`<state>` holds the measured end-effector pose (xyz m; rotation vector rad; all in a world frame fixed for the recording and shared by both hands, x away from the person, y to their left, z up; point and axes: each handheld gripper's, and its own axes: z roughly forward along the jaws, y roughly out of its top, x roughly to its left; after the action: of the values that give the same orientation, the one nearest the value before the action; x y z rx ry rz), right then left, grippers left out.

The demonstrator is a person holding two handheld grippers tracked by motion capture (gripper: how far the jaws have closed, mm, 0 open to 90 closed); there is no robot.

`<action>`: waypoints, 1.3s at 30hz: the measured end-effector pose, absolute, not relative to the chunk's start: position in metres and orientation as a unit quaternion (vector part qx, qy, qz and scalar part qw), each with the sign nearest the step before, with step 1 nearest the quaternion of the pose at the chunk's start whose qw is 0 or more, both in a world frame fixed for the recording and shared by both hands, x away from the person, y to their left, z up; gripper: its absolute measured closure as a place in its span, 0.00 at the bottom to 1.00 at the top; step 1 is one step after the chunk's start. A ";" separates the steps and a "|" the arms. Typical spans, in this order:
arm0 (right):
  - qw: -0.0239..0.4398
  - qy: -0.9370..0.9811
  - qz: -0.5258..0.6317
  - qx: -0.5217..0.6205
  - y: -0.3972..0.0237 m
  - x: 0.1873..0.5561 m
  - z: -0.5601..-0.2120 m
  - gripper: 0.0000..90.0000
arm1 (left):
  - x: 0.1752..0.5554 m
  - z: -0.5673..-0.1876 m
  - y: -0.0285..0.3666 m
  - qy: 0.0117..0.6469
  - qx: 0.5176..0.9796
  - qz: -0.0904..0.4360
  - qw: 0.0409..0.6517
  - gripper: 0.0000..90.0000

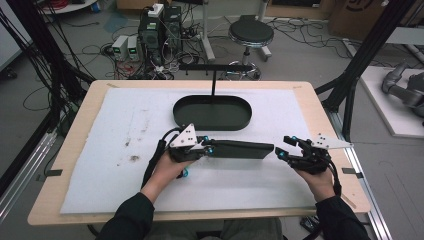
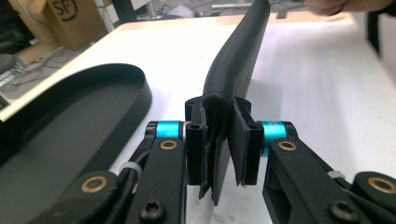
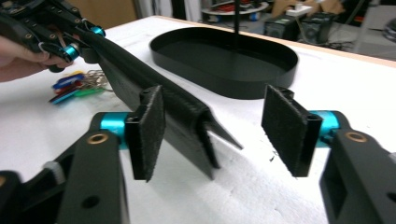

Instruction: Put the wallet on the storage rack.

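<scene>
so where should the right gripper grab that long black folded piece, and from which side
Grip the free end of the long black folded piece, coming in along its length from the right. It is a narrow strip with a rounded ridge and two thin flaps, so the pads should pinch across the flaps. The left gripper already clamps the other end. The right gripper stands open with that end between its pads.

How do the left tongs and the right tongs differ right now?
The left tongs are clamped on one end of the long black folded piece; the right tongs stand open, pads off its other end. Only the right tongs point toward the oval black tray. Both have black pads and blue fittings.
</scene>
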<state>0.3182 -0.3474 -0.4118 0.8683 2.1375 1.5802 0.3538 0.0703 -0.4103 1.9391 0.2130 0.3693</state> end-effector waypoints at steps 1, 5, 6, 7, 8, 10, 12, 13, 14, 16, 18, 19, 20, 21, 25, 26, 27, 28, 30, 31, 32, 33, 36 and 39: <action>0.164 0.758 0.557 0.297 -0.346 0.319 -0.413 0.41 | 0.351 -0.412 0.079 0.098 0.814 0.140 0.555 0.86; 0.142 0.776 0.549 0.276 -0.340 0.320 -0.416 0.38 | 0.348 -0.414 0.091 0.102 0.809 0.129 0.564 0.86; 0.129 0.790 0.540 0.261 -0.333 0.323 -0.419 0.37 | 0.348 -0.415 0.094 0.100 0.807 0.124 0.568 0.86; 0.128 0.797 0.532 0.257 -0.328 0.325 -0.422 0.36 | 0.347 -0.416 0.101 0.099 0.805 0.119 0.573 0.86; 0.128 0.797 0.532 0.257 -0.328 0.325 -0.422 0.36 | 0.347 -0.416 0.101 0.099 0.805 0.119 0.573 0.86; 0.112 0.816 0.512 0.243 -0.314 0.330 -0.429 0.35 | 0.347 -0.417 0.107 0.098 0.800 0.106 0.582 0.86; 0.099 0.825 0.504 0.236 -0.305 0.332 -0.432 0.35 | 0.347 -0.419 0.111 0.099 0.796 0.099 0.589 0.86; 0.099 0.828 0.501 0.233 -0.301 0.333 -0.433 0.35 | 0.347 -0.419 0.111 0.099 0.796 0.099 0.589 0.86; 0.099 0.828 0.501 0.233 -0.301 0.333 -0.433 0.35 | 0.347 -0.420 0.111 0.098 0.794 0.096 0.592 0.86; 0.091 0.830 0.503 0.221 -0.289 0.336 -0.435 0.41 | 0.346 -0.422 0.111 0.099 0.792 0.093 0.595 0.86; 0.091 0.833 0.500 0.221 -0.283 0.338 -0.437 0.46 | 0.345 -0.423 0.111 0.098 0.792 0.094 0.595 0.86; 0.091 0.833 0.499 0.221 -0.281 0.338 -0.437 0.52 | 0.345 -0.423 0.111 0.098 0.792 0.094 0.595 0.86; 0.091 0.833 0.499 0.221 -0.281 0.338 -0.437 0.52 | 0.345 -0.423 0.111 0.099 0.792 0.093 0.595 0.86; 0.090 0.834 0.498 0.220 -0.281 0.339 -0.438 0.57 | 0.345 -0.423 0.111 0.101 0.792 0.095 0.594 0.85; 0.087 0.841 0.496 0.195 -0.282 0.339 -0.436 0.79 | 0.346 -0.425 0.112 0.115 0.796 0.103 0.585 0.80; 0.087 0.841 0.499 0.192 -0.282 0.338 -0.435 0.81 | 0.345 -0.425 0.111 0.120 0.796 0.109 0.583 0.77; 0.089 0.840 0.501 0.187 -0.282 0.337 -0.434 0.83 | 0.345 -0.425 0.111 0.125 0.797 0.114 0.580 0.71; 0.088 0.841 0.502 0.183 -0.282 0.335 -0.433 0.84 | 0.345 -0.424 0.109 0.138 0.794 0.125 0.578 0.65; 0.085 0.839 0.505 0.182 -0.281 0.334 -0.431 0.85 | 0.345 -0.423 0.109 0.142 0.793 0.129 0.578 0.60; 0.084 0.839 0.508 0.178 -0.281 0.333 -0.430 0.85 | 0.344 -0.423 0.109 0.144 0.792 0.135 0.577 0.56; 0.084 0.839 0.508 0.178 -0.281 0.333 -0.430 0.85 | 0.344 -0.422 0.110 0.147 0.791 0.143 0.577 0.56; 0.087 0.836 0.512 0.176 -0.281 0.332 -0.427 0.85 | 0.342 -0.418 0.112 0.156 0.787 0.157 0.576 0.49; 0.089 0.829 0.523 0.178 -0.284 0.330 -0.421 0.85 | 0.337 -0.411 0.117 0.160 0.783 0.179 0.574 0.44; 0.095 0.822 0.532 0.180 -0.286 0.330 -0.417 0.86 | 0.334 -0.406 0.121 0.162 0.781 0.186 0.574 0.41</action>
<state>0.3303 -0.2860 -0.4169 0.5329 2.4357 1.5786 0.3337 0.1206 -0.4064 1.8305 0.3804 0.4354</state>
